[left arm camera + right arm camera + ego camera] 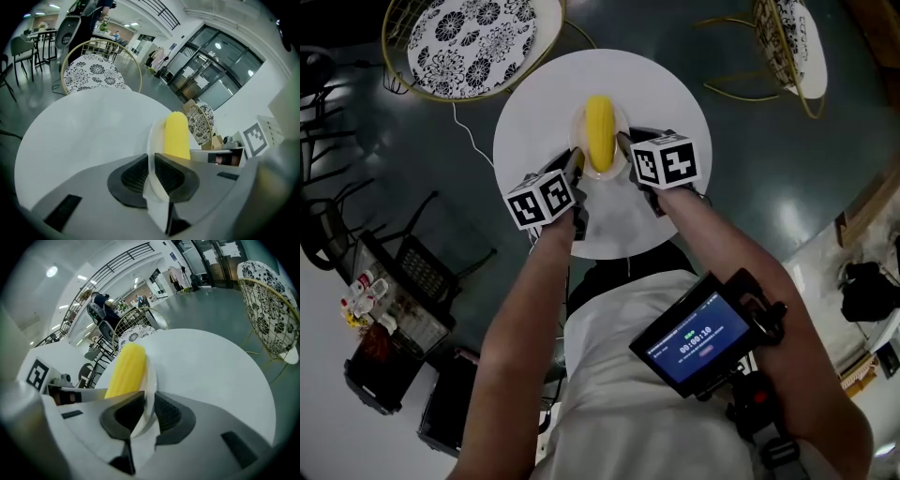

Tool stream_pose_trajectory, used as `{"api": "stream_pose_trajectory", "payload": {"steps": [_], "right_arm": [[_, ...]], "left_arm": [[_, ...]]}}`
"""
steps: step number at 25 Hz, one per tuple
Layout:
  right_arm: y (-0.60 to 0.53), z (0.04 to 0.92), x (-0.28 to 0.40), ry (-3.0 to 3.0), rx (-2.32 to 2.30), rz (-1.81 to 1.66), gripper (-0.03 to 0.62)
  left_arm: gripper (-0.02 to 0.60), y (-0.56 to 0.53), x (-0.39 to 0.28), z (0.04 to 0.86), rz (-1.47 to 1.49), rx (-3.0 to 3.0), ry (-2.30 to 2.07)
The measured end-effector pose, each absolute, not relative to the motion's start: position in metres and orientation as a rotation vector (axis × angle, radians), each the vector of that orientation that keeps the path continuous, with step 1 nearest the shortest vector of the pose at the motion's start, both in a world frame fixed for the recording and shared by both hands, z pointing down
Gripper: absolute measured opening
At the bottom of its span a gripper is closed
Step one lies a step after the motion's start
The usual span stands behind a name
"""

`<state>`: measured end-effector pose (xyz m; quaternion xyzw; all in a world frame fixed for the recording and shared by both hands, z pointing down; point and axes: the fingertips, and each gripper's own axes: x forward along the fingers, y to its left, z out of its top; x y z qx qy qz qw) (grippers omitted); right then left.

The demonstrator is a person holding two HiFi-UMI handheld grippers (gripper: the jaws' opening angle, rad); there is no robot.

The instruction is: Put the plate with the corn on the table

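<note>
The person is holding a small round white plate with a long yellow corn cob lying on it. The plate is sitting over the middle of the round white counter. The left gripper is gripping the plate's left rim. In the left gripper view its two black fingers are pinching the thin white rim, with the corn just past them. The right gripper is gripping the right rim the same way. In the right gripper view its fingers are squeezing the plate's edge, with the corn right beside them.

It looks like the putting-down step is happening now. I cannot tell if the plate's bottom is touching the counter or is just above it.

The next move is probably to make sure the plate is resting flat, keeping both sides level so the corn is not rolling off. Then both pairs of fingers should open, and the grippers should slide out sideways without bumping the plate.
</note>
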<state>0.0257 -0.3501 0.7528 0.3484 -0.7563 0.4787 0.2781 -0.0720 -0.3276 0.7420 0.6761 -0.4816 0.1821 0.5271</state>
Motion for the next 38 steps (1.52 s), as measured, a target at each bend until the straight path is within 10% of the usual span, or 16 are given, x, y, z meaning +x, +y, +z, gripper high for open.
{"api": "stream_pose_trajectory", "payload": {"steps": [38], "right_arm": [[-0.352, 0.740, 0.054, -2.136, 1.163, 0.993, 0.080]], "left_arm": [[0.087, -0.299, -0.118, 0.739, 0.514, 1.655, -1.317]]}}
